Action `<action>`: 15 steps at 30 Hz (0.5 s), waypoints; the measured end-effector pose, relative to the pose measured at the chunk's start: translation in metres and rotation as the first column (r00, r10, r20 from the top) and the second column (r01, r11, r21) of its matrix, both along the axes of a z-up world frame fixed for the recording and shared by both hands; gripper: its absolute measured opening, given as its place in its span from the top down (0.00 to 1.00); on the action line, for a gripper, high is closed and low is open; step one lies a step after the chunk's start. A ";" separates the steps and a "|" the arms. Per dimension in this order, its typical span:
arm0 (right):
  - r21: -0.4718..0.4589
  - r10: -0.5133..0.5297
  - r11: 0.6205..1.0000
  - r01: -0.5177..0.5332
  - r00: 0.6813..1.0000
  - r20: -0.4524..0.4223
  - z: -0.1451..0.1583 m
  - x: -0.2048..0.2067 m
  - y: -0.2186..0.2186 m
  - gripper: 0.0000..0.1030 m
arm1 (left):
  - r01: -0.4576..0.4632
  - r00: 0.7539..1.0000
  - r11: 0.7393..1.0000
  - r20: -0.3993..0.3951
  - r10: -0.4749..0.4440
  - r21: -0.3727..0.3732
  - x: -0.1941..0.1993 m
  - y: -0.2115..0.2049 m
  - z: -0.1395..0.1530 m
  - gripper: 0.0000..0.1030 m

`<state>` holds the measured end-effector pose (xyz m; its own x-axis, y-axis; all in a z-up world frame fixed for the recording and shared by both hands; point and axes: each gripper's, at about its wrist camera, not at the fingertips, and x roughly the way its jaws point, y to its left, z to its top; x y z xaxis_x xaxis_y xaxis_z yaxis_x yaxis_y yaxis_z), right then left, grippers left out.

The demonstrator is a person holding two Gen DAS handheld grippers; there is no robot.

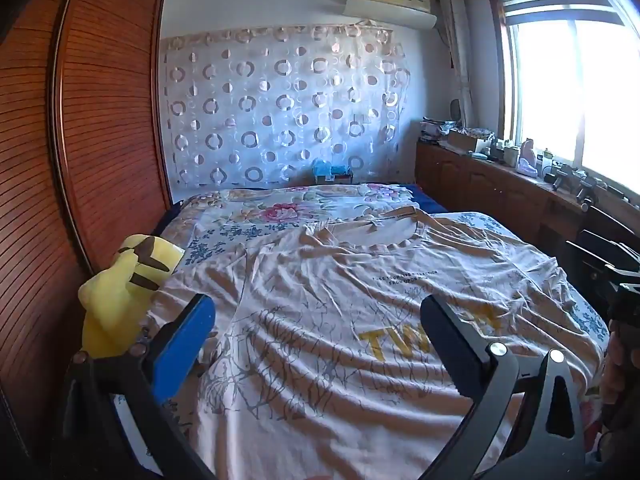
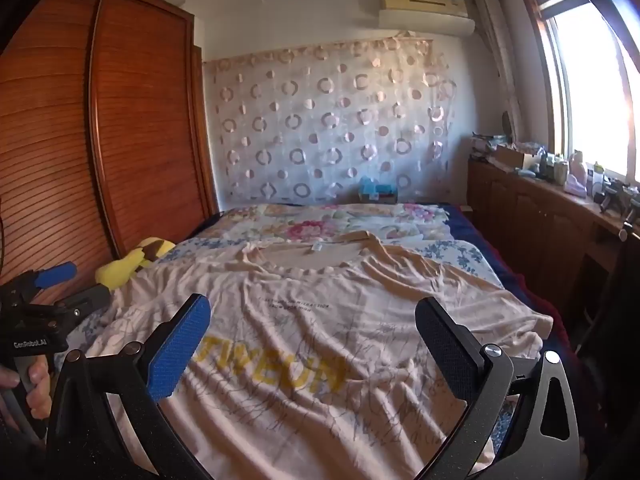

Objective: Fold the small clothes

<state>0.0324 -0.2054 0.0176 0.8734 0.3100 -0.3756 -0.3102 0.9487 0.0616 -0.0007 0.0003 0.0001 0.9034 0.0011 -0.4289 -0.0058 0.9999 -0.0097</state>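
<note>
Nothing folded yet. Shirt spread flat but wrinkled across mid-frame on the bed, collar toward the top. Left gripper and right gripper hovering above the hem, jaws wide apart, empty. Every fold left to do.
</note>
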 end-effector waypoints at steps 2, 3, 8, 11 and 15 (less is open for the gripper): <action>0.007 0.001 1.000 -0.001 1.000 0.013 0.000 -0.001 0.000 0.00 | -0.001 1.000 1.000 0.001 0.001 -0.005 0.000 0.001 0.000 0.00; -0.001 0.001 1.000 -0.001 1.000 0.006 0.000 0.000 0.000 0.00 | 0.002 1.000 1.000 0.001 -0.002 -0.009 -0.001 0.002 0.000 0.00; -0.003 -0.001 1.000 0.001 1.000 0.003 0.000 -0.001 0.001 0.00 | -0.006 1.000 1.000 -0.005 0.006 -0.007 0.000 0.003 0.000 0.00; -0.001 0.000 1.000 0.000 1.000 0.000 0.000 0.000 0.001 0.00 | -0.006 1.000 1.000 -0.003 0.006 -0.004 0.001 0.001 0.001 0.00; 0.000 0.002 1.000 -0.002 1.000 -0.001 -0.001 -0.001 0.001 0.00 | -0.006 1.000 1.000 0.000 0.006 -0.001 0.004 0.000 0.001 0.00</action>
<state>0.0318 -0.2043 0.0169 0.8727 0.3115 -0.3760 -0.3117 0.9482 0.0621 0.0030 -0.0002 0.0014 0.9035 0.0061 -0.4286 -0.0118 0.9999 -0.0107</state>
